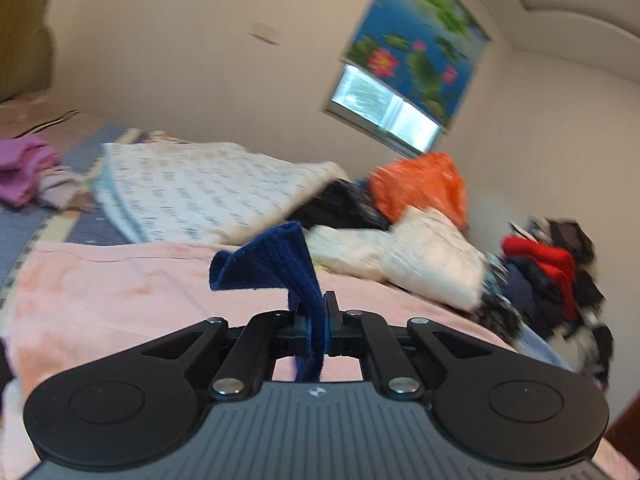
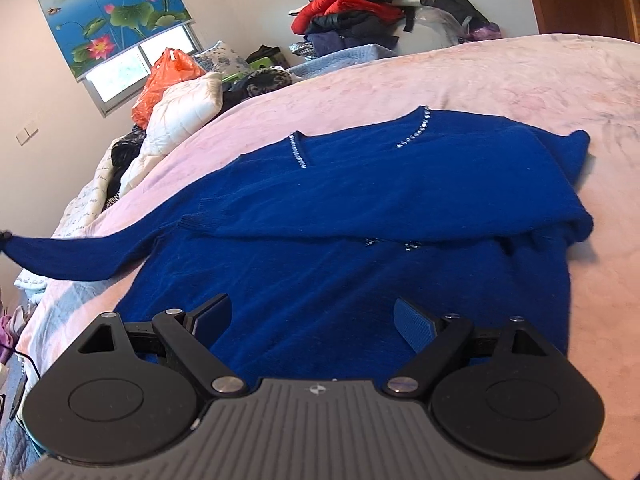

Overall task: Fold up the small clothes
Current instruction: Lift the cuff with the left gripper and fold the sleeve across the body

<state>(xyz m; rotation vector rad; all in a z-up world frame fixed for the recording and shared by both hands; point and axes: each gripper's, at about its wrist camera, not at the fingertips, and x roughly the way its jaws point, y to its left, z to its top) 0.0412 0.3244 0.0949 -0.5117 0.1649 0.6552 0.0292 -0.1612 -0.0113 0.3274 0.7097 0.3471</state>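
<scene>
Blue sweater (image 2: 360, 208) sleeve pinched in left hand-held gripper (image 1: 314, 312); right hand-held gripper (image 2: 314, 320) wide, empty.

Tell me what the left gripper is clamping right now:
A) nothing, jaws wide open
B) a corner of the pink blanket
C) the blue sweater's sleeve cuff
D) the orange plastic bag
C: in the left wrist view the left gripper is shut on the blue sweater's sleeve cuff, lifted above the pink blanket.

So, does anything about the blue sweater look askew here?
Yes. The blue sweater lies partly folded on the pink blanket, but one sleeve stretches sideways off it, its cuff pinched in the left tongs.
</scene>
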